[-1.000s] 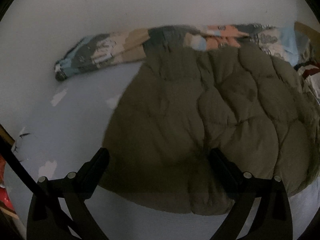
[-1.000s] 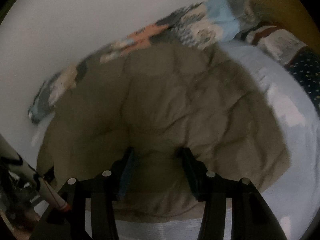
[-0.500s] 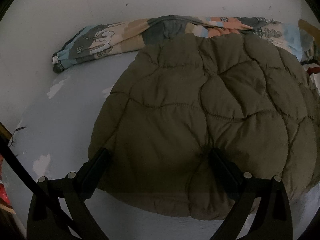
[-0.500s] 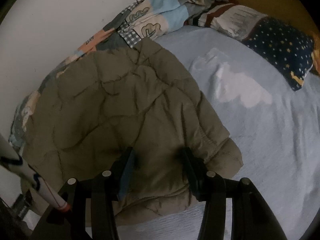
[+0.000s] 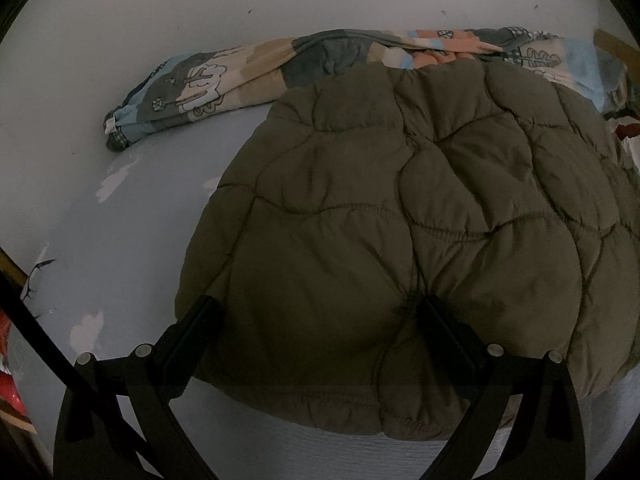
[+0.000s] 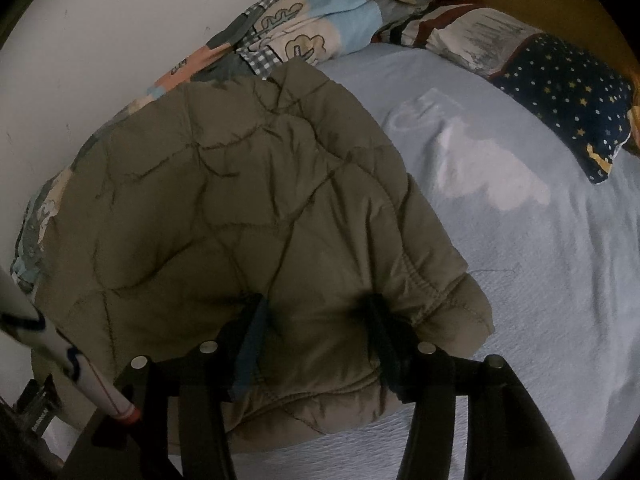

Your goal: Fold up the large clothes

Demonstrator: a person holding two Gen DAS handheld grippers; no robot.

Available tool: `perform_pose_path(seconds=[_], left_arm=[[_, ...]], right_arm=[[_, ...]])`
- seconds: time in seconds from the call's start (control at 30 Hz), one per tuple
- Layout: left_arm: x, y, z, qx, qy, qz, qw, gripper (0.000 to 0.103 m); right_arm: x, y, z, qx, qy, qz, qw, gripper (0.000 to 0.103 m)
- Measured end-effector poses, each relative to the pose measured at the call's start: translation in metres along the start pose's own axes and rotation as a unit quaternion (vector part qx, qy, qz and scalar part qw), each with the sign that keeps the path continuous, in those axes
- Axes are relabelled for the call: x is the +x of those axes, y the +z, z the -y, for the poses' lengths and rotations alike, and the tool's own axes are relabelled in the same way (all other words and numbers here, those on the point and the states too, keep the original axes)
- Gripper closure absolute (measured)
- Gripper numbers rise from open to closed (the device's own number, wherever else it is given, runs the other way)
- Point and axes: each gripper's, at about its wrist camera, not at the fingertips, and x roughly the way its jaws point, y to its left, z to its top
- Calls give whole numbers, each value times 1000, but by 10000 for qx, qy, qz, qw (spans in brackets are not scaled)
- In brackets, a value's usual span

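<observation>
In the left wrist view, the olive quilted jacket lies spread on the pale blue sheet, its far edge touching a patterned blanket along the white wall. The left gripper stands wide open over the jacket's near hem, holding nothing. In the right wrist view, the same jacket fills the left half, a starry pillow well apart. The right gripper is parted, its fingers pressed into the padding near the hem; whether it holds fabric cannot be told.
</observation>
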Motion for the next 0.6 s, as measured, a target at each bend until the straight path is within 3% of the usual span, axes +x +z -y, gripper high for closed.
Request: perform_pose_path(seconds=[0.6], left_arm=[[1,-2,3,74,65,26,9999,2]], right_arm=[[5,-2,-7,-234,-186,-47,9995,44]])
